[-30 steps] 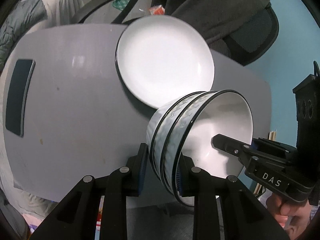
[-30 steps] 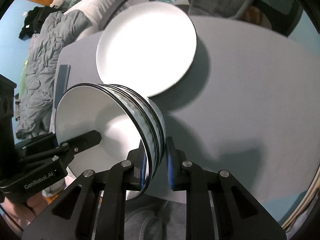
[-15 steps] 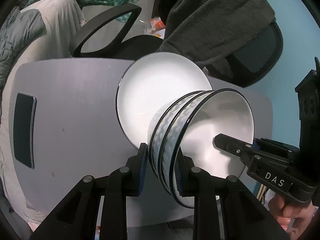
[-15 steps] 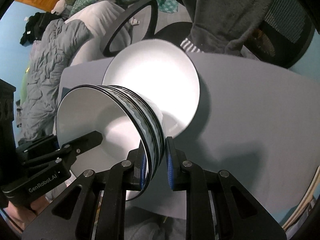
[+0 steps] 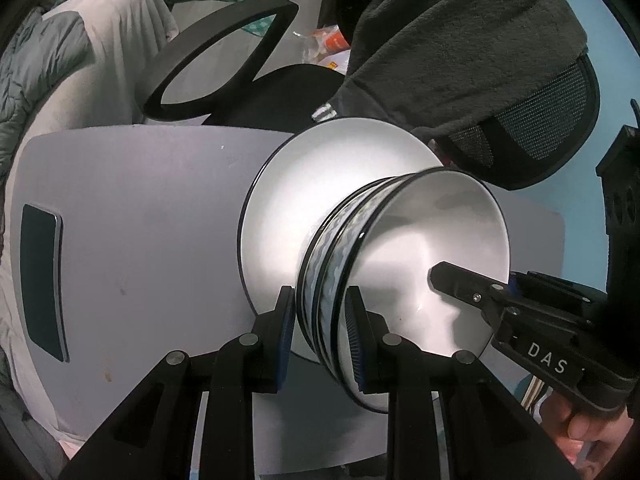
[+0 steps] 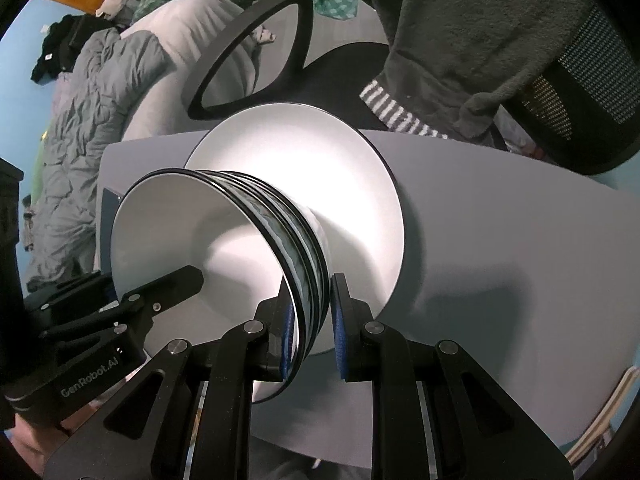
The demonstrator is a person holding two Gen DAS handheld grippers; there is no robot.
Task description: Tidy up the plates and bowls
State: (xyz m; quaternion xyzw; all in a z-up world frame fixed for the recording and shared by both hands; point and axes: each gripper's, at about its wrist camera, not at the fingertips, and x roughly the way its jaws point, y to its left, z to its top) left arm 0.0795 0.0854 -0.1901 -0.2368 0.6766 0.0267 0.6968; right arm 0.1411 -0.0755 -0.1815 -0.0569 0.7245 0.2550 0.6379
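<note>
A nested stack of white bowls (image 5: 420, 256) with dark rims and a blue-grey pattern sits over a large white plate (image 5: 320, 184) on the grey table. My left gripper (image 5: 320, 332) is shut on the stack's near rim. My right gripper (image 6: 312, 328) is shut on the opposite rim of the same stack (image 6: 224, 248). The plate (image 6: 320, 168) lies under the bowls' base. Each gripper shows in the other's view, inside the top bowl. Whether the stack touches the plate is hidden.
A dark phone (image 5: 42, 280) lies at the table's left edge. A black office chair (image 5: 248, 80) with a dark fleece (image 5: 460, 40) over it stands behind the table (image 6: 520, 260). A bed with grey bedding (image 6: 88, 120) is at the left.
Both grippers have carried the bowl stack forward and down, from beside the plate to over its middle. The grip on the stack is unchanged.
</note>
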